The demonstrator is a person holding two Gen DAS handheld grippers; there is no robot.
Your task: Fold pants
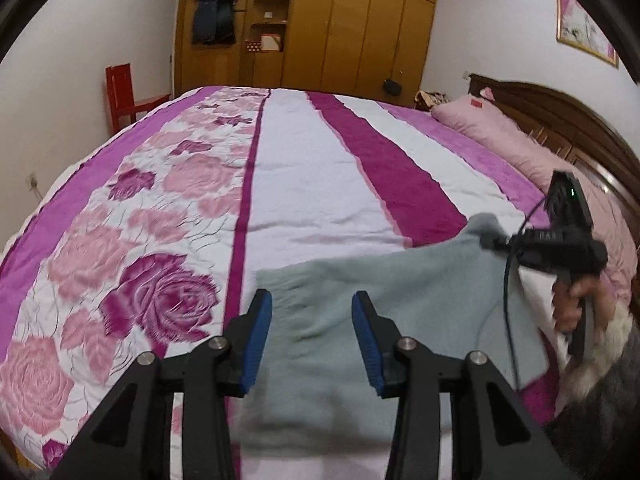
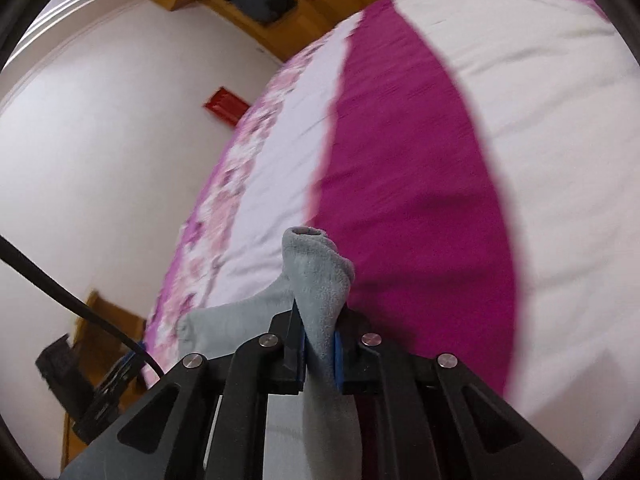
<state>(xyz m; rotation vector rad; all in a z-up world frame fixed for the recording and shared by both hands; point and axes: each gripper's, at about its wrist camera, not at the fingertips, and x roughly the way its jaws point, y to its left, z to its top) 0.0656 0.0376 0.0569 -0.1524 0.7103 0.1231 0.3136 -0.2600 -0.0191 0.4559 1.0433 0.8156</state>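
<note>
Left wrist: left gripper (image 1: 312, 332) jaws spread, nothing between them, hovering over the pants (image 1: 360, 304). Pants, grey-green fleece, lie on the bed (image 1: 304, 184) beneath and ahead of the jaws; one corner lifted to the right by the right gripper (image 1: 490, 243).

Right wrist: right gripper (image 2: 318, 354) jaws clamped on a bunched fold of pants (image 2: 320, 280), which sticks out past the tips. Bed ahead.

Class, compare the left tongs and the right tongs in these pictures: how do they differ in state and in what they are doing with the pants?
The left tongs are open and grip nothing; the right tongs are shut on the pale grey-blue fleece pants. The left tongs hang above the spread cloth on the pink and white quilted bedspread; the right tongs lift a bunched end. Both have black arms with blue pads.
</note>
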